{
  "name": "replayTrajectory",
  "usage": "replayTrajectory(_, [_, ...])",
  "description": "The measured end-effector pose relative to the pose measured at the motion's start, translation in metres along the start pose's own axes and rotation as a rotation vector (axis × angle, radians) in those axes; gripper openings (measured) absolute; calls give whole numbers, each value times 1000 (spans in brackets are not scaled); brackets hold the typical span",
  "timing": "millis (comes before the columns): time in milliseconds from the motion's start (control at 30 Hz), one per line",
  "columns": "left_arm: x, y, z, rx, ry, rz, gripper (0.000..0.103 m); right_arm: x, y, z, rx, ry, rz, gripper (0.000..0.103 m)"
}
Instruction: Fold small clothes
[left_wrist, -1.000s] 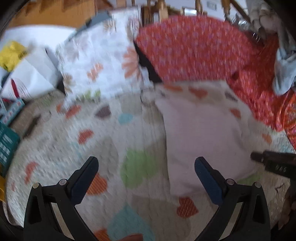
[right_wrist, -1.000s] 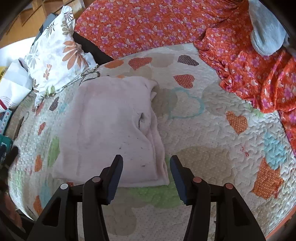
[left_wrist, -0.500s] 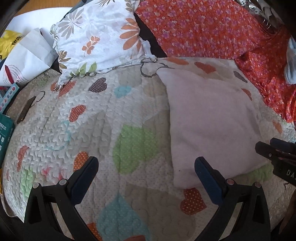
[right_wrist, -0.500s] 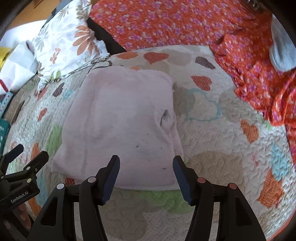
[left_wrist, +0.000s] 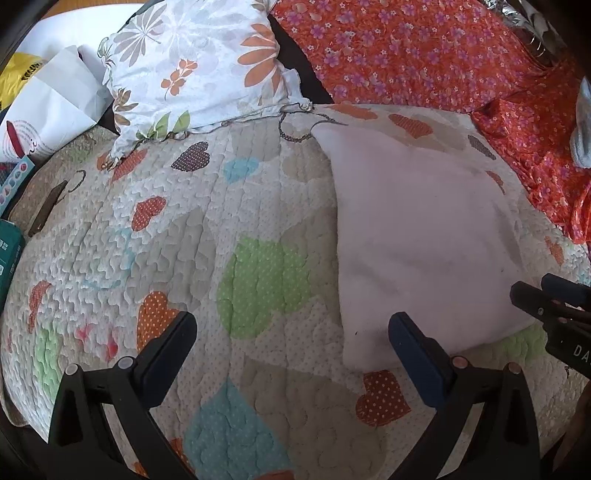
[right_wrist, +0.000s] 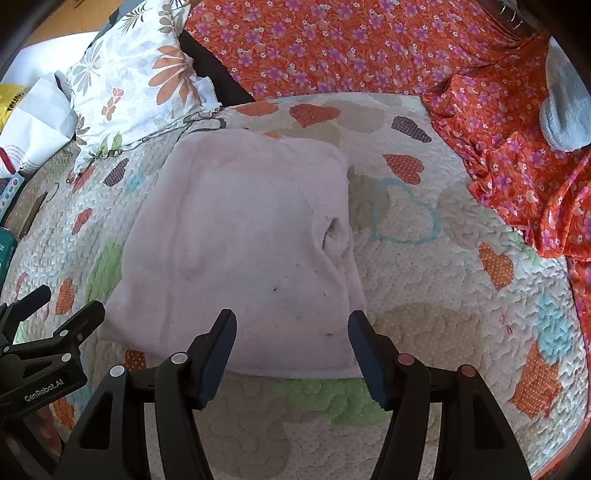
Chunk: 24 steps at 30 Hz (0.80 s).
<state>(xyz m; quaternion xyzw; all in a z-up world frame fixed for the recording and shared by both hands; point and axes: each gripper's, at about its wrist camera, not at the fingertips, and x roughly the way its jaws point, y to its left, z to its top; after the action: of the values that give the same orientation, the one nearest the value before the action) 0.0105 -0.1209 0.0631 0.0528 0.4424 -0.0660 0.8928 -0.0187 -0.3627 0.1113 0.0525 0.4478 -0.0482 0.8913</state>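
Note:
A pale pink garment lies folded flat on the heart-patterned quilt; it also shows at the right of the left wrist view. My right gripper is open and empty, its jaws over the garment's near edge. My left gripper is open and empty over the quilt, at the garment's near left corner. The right gripper's tips show at the right edge of the left wrist view. The left gripper shows at the lower left of the right wrist view.
A floral pillow lies at the back left, with a white paper bag beside it. An orange flowered cloth covers the back and right. A grey garment lies at the far right.
Both grippers have moved forward toward the garment's near edge. The right gripper's jaws have opened slightly wider. The garment has not moved.

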Motion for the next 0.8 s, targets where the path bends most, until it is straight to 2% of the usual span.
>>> replayTrajectory(800, [9,-2,-5,-3,60,-45,103,4,0,-2,-16,14,-34,70])
